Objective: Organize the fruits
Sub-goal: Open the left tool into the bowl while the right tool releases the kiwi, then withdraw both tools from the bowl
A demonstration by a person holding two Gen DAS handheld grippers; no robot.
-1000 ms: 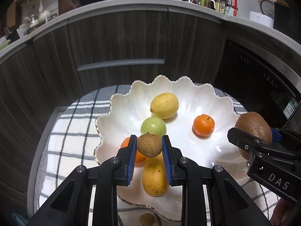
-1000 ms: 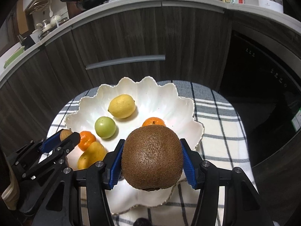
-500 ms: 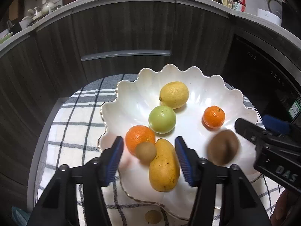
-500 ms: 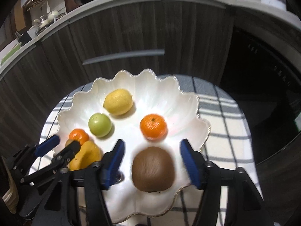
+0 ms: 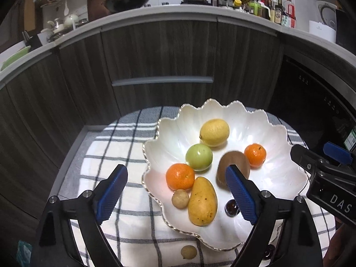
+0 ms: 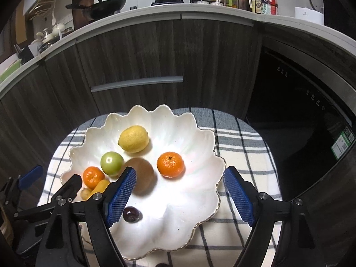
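A white scalloped bowl (image 5: pixel 155 133) (image 6: pixel 200 133) holds a lemon (image 5: pixel 214 132), a green fruit (image 5: pixel 199 156), an orange (image 5: pixel 180 176), a mandarin (image 6: pixel 170 164), a mango (image 5: pixel 202 201), a small brown longan (image 5: pixel 180 198), a dark cherry (image 6: pixel 131 214) and a motion-blurred kiwi (image 5: pixel 233 166) (image 6: pixel 142 173). My left gripper (image 5: pixel 175 169) hangs over the bowl's near left side, its jaws opening and gripping nothing. My right gripper (image 6: pixel 180 171) hangs over the near right side, its jaws also opening and gripping nothing. Each gripper shows at the edge of the other's view.
The bowl sits on a checked cloth (image 5: pixel 111 146) covering a small round table. A second longan (image 5: pixel 188 251) lies on the cloth in front of the bowl. Dark wood cabinets (image 6: pixel 155 51) stand close behind, a black appliance (image 6: pixel 300 111) at the right.
Both grippers opened and rose a little. The longan dropped from the left gripper beside the orange and mango. The kiwi dropped from the right gripper and rolled toward the bowl's middle.
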